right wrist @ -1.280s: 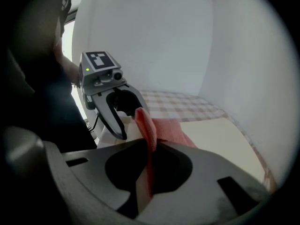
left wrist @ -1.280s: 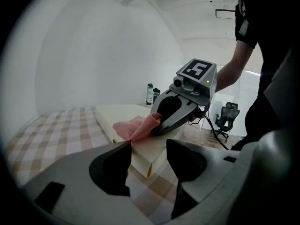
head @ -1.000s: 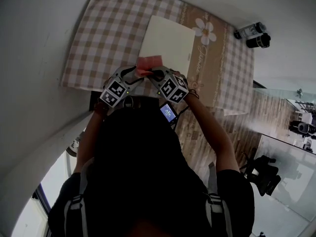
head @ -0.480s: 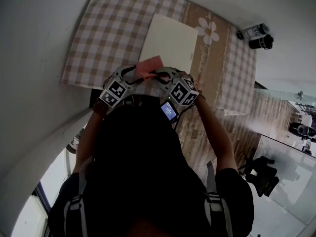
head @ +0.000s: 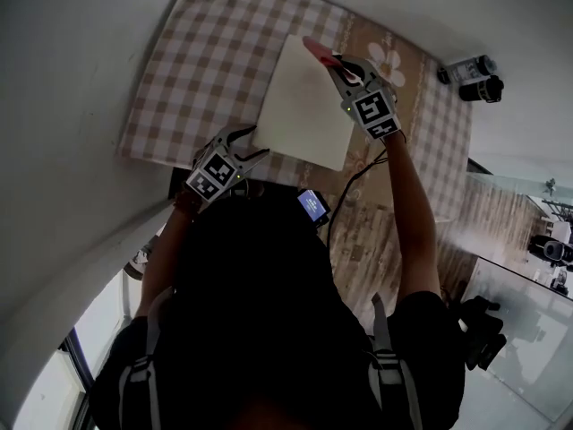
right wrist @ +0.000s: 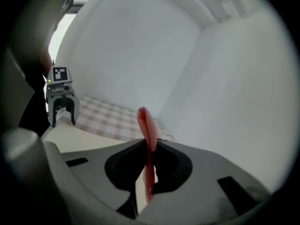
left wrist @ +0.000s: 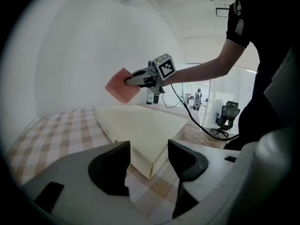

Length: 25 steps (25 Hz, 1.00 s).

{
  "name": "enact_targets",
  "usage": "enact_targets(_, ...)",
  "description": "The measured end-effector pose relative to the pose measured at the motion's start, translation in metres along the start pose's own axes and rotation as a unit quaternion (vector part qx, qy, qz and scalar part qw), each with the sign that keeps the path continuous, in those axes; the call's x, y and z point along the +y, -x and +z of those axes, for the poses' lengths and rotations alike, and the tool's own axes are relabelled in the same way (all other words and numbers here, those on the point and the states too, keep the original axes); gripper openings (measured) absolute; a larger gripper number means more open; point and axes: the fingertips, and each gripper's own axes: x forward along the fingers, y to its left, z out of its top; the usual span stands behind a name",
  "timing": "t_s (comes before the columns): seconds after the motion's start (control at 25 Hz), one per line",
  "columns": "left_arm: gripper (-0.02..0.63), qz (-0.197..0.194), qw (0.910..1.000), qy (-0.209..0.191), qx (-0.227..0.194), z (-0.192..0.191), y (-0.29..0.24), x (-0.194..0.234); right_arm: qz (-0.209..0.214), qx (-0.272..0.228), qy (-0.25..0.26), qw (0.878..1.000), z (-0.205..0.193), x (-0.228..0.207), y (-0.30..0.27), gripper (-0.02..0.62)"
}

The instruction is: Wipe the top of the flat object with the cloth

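Note:
A flat cream slab (head: 303, 101) lies on a checked tablecloth (head: 197, 70). My right gripper (head: 337, 64) is shut on a pink cloth (head: 315, 48) and holds it in the air over the slab's far right part. In the left gripper view the cloth (left wrist: 122, 86) hangs from the right gripper (left wrist: 133, 80) above the slab (left wrist: 140, 125). The cloth (right wrist: 146, 125) stands edge-on between the right gripper's (right wrist: 149, 158) jaws. My left gripper (head: 240, 140) is open and empty at the slab's near left corner, which shows between its jaws (left wrist: 149, 161).
Two dark cylinders (head: 467, 68) stand beyond the table's far right corner. A daisy print (head: 388, 61) marks the tablecloth right of the slab. A cable (head: 354, 191) trails from the right arm. White walls close in on the left and far side. An office chair (left wrist: 226, 118) stands in the background.
Both grippers were together at the cloth by the slab's near edge. The right gripper has carried the cloth off to the slab's far side; the left has stayed near and stands open.

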Motion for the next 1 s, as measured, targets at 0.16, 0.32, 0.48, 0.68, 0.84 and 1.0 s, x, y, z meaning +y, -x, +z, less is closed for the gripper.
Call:
enact_targets(0.16, 0.265, -0.006, 0.9999, 0.014, -0.008, 0.003, 0.004, -0.008, -0.014, 0.044, 0.014, 0.999, -0.033, -0.028, -0.023, 0.02)
enact_targets(0.32, 0.265, -0.012, 0.9999, 0.008, 0.002, 0.011, 0.002, -0.01, -0.014, 0.083, 0.033, 0.996, -0.064, -0.04, -0.044, 0.02)
enact_targets(0.48, 0.265, -0.013, 0.9998, 0.012, 0.003, 0.009, -0.001, -0.008, -0.002, 0.109, 0.032, 0.994, -0.089, -0.034, -0.059, 0.02)
enact_targets(0.68, 0.265, -0.016, 0.9998, 0.013, 0.007, 0.005, -0.005, -0.008, 0.027, 0.136, 0.033, 0.99, -0.111, -0.015, -0.068, 0.02)
enact_targets(0.84, 0.265, -0.016, 0.9998, -0.002, 0.012, -0.002, -0.008, -0.008, 0.031, 0.137, -0.015, 0.99, -0.117, -0.011, -0.07, 0.017)
enact_targets(1.0, 0.265, -0.016, 0.9994, -0.012, 0.027, -0.005, -0.007, -0.007, 0.05, 0.155, -0.03, 0.986, -0.12, -0.007, -0.07, 0.017)
